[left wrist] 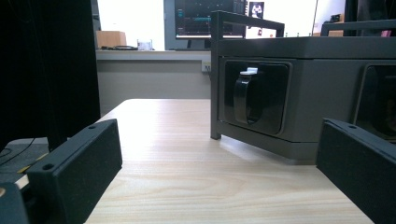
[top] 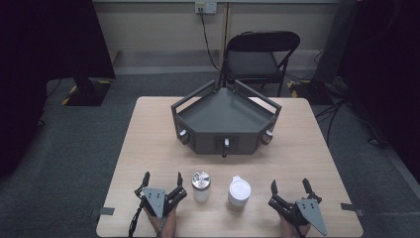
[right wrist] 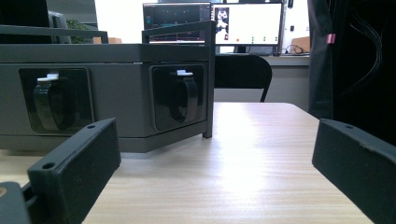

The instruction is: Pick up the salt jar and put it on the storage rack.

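A dark grey angular tray point(top: 225, 115) with raised rails stands at the middle of the wooden table point(top: 148, 144); each of its front faces carries a small handle. In front of it stand a clear jar with a metal lid point(top: 201, 185) and a jar with a white lid point(top: 239, 191). My left gripper point(top: 162, 176) rests open near the front edge, left of the metal-lidded jar. My right gripper point(top: 289, 183) rests open to the right of the white-lidded jar. In the left gripper view my left gripper point(left wrist: 218, 140) faces the tray point(left wrist: 308, 88) and one black handle point(left wrist: 245, 99). The right gripper view has my right gripper point(right wrist: 217, 140) facing the tray point(right wrist: 116, 58) and a handle point(right wrist: 185, 99).
A black folding chair point(top: 260, 55) stands behind the table's far edge. Cables and stand bases lie on the grey floor at both sides. Bare tabletop runs left and right of the tray. Monitors point(right wrist: 212, 21) sit on a bench far behind.
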Motion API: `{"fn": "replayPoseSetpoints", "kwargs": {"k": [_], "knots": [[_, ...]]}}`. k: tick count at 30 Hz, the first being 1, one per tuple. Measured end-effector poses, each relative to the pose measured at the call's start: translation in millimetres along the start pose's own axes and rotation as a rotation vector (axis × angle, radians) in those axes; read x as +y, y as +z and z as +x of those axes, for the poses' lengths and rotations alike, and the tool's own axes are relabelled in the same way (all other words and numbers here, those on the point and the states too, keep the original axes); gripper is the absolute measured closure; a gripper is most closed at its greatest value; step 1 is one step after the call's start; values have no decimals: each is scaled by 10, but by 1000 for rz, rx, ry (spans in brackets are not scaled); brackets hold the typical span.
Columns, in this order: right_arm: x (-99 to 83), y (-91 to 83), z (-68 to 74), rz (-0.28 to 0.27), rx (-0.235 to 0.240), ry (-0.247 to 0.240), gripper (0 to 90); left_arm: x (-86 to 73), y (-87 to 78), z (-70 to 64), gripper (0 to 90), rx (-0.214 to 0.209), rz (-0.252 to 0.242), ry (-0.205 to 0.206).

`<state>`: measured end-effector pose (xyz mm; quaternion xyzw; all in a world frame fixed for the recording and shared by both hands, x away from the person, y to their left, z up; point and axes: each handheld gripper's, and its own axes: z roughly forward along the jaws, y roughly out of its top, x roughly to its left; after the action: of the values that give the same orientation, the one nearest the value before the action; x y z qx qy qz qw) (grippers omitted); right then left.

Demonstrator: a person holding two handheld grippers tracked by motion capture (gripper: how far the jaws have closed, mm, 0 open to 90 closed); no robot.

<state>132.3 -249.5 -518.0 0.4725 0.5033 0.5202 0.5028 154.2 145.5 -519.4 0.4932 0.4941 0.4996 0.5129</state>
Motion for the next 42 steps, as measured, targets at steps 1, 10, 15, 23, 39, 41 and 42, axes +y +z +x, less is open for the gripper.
{"fn": "replayPoseSetpoints", "kwargs": {"k": [1,10,15,23,39,41,42], "knots": [[9,4,-1,6,3,-3,0,-1,-1,-1,1,0,-1,1],[15,8,2,10,1,-3,0,-3,-1,2,0,-2,-1,1],[22,11,4,14,0,-4,0,-3,-1,5,0,-4,-1,1],[22,12,6,14,-1,-4,0,-2,-1,9,0,-6,-1,1],[22,12,5,14,-1,-4,0,-3,-1,10,0,-7,-1,1],[22,12,5,14,-1,-4,0,-2,-1,10,0,-6,-1,1],[23,12,5,15,-1,-4,0,-2,-1,10,0,-7,-1,1]]}}
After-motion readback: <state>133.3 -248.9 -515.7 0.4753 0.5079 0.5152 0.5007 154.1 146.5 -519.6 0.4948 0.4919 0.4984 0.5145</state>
